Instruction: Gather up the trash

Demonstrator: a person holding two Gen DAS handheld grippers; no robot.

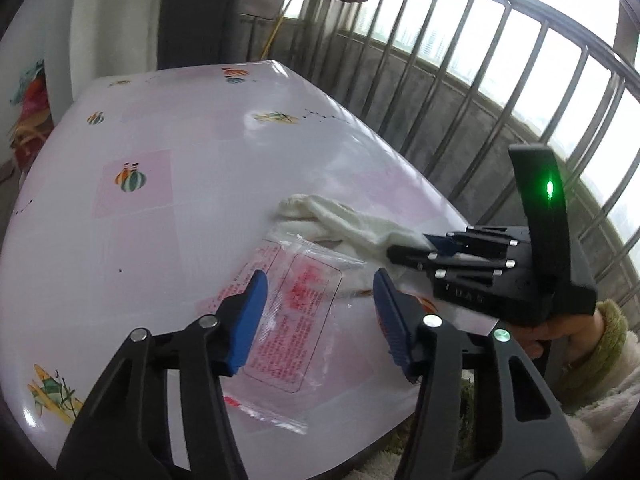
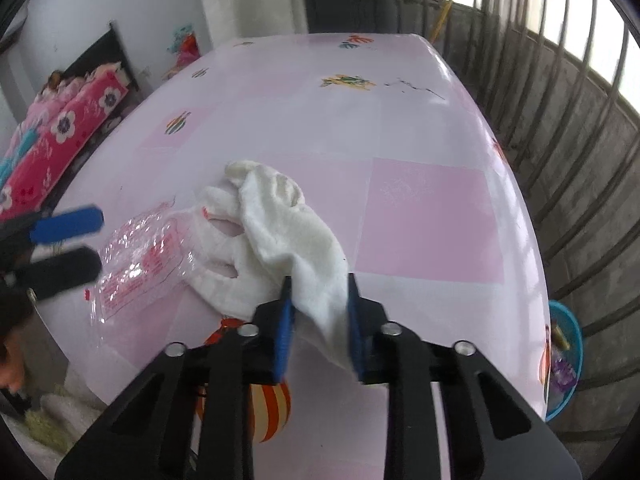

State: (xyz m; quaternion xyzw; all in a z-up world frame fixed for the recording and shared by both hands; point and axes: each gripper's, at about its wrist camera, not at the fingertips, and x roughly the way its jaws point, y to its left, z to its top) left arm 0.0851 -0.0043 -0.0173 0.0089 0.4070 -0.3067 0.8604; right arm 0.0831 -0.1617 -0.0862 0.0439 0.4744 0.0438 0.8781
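A clear plastic bag with red print lies flat on the pink and white table. My left gripper hovers just above it, open, its blue pads apart on either side of the bag without pressing it. Beside the bag, partly overlapping it, lies a crumpled white cloth. My right gripper is shut on the near end of this cloth, which bunches between its blue pads.
A blue basin holding small items sits below the table's right edge. A metal railing runs along the far and right sides. A red floral quilt lies at the left. A fleecy sleeve holds the right gripper.
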